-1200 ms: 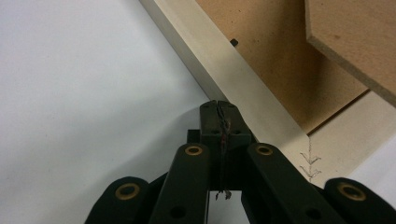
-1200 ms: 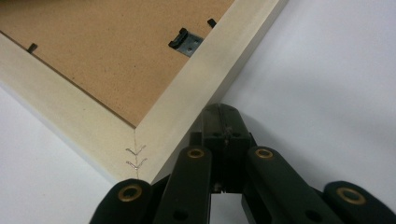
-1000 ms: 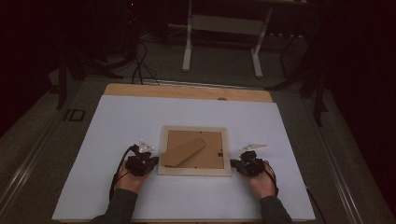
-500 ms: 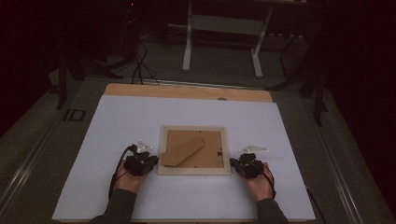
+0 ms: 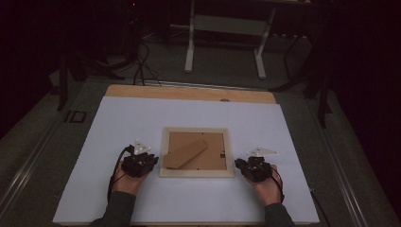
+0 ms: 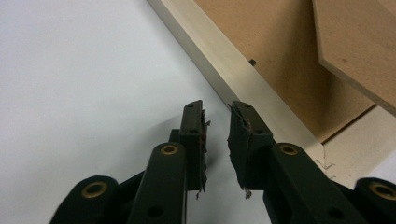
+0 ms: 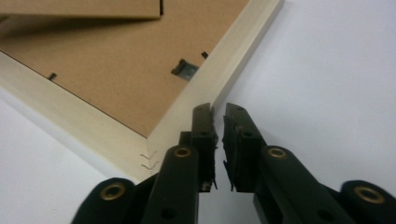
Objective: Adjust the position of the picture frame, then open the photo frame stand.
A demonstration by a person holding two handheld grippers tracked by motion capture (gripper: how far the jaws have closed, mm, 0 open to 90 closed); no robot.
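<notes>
A pale wooden picture frame [image 5: 196, 174] lies face down in the middle of the white table, its brown backing board [image 5: 210, 158] and fold-out stand [image 5: 185, 153] facing up. My left gripper [image 5: 152, 163] sits at the frame's lower left side. Its jaws have just been opening and stand slightly apart with nothing between them [image 6: 217, 109], beside the frame's rim [image 6: 243, 88]. My right gripper [image 5: 239, 165] is at the frame's lower right side. Its jaws have also just been opening to a narrow gap, with nothing between them [image 7: 217, 112], against the rim [image 7: 224, 74].
The white sheet [image 5: 142, 118] covers a wooden table whose bare far edge [image 5: 189, 92] shows. A metal stand [image 5: 224, 28] is on the dark floor beyond. A small hanger clip [image 7: 184, 69] sits in the backing board near the right rim.
</notes>
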